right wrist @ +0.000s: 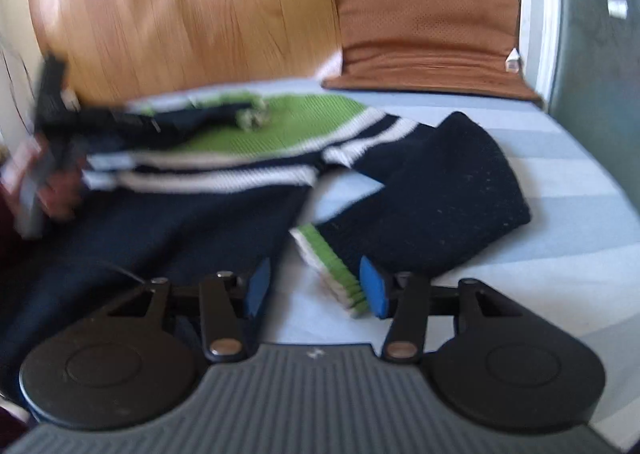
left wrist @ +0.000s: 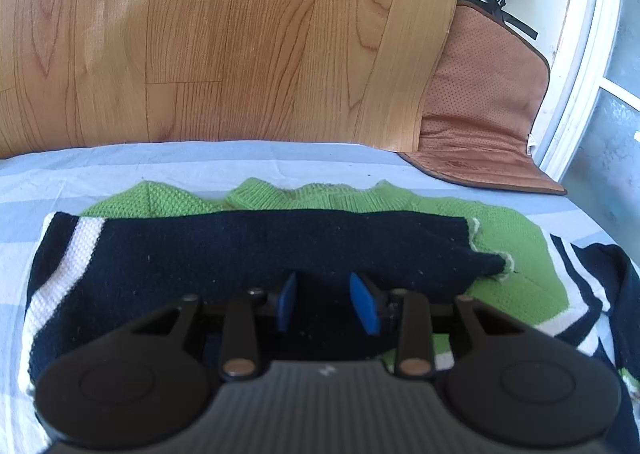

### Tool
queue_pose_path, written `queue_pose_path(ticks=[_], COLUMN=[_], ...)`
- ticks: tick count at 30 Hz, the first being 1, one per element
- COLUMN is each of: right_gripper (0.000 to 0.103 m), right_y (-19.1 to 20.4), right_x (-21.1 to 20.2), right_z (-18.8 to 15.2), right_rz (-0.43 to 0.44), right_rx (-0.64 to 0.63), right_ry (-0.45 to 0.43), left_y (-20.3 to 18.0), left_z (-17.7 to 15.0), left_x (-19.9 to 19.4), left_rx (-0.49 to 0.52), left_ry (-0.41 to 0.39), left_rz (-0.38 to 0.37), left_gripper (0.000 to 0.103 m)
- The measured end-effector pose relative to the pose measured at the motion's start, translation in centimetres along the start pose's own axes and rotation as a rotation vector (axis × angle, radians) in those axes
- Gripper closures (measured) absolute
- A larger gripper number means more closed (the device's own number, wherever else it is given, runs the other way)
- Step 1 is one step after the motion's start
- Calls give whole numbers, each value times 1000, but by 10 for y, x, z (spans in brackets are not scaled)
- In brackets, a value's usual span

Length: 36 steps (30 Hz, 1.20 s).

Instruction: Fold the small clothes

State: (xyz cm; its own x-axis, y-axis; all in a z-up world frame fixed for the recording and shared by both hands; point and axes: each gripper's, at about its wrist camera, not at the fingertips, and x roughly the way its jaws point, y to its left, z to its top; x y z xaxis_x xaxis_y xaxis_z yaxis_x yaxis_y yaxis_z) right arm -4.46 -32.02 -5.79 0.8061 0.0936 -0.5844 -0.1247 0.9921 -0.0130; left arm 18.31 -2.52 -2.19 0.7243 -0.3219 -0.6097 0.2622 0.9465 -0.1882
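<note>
The navy, green and white knitted sweater lay on the blue-and-white striped bedsheet near its far edge, one sleeve folded across. The left gripper and right gripper hovered with jaws apart, empty; the right framed the striped cuff, likely for the next fold.

Left wrist camera sits low and close over the navy, green and white knitted sweater, looking down past it to the wooden floor. Right wrist camera, blurred, looks from the sleeve side, just as near. Both take in the sweater, floor and brown perforated cushion.
</note>
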Motion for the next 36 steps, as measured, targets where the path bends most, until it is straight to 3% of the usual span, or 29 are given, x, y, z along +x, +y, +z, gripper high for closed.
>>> queue_pose_path(ticks=[1,2,3,4,9,12,14,18,21,26,28,29,31,33,36], right_gripper=[64,79,92,98,98,98,98,98,98,98,97,92,87,85,85], right_y=[-2,-7,-19,-31,-60,-56,-43,7,56,140,164,172,186,176,124], right_x=[1,1,0,-2,-31,-41,-37,-6,28,94,122,135,155,146,114], right_z=[-1,1,6,10,72,131,171,237,265,258,240,229,216,215,224], right_rz=[-24,-26,2,22,113,222,284,394,463,550,555,577,600,565,550], right_rx=[-19,6,71,141,333,365,358,292,231,137,114,104,52,32,133], right_ry=[-6,1,6,5,-147,-243,-275,-266,-211,-61,2,41,172,141,27], left_y=[0,1,3,5,27,52,71,115,151,188,192,192,191,186,179], left_z=[0,0,0,0,14,24,27,23,12,2,2,3,3,3,3], left_x=[-1,-2,-4,-6,-25,-46,-61,-87,-97,-92,-91,-91,-91,-89,-89], left_rx=[-2,-5,-13,-22,-146,-225,-253,-331,-435,-564,-567,-564,-546,-520,-488], left_ry=[-1,-1,-2,0,6,-20,-54,-119,-147,-125,-122,-119,-114,-107,-102], left_rz=[-7,-15,-29,-41,-115,-156,-133,-92,-90,-96,-107,-114,-130,-129,-142], left_gripper=[66,65,63,63,62,62,61,59,58,58,58,58,58,58,57])
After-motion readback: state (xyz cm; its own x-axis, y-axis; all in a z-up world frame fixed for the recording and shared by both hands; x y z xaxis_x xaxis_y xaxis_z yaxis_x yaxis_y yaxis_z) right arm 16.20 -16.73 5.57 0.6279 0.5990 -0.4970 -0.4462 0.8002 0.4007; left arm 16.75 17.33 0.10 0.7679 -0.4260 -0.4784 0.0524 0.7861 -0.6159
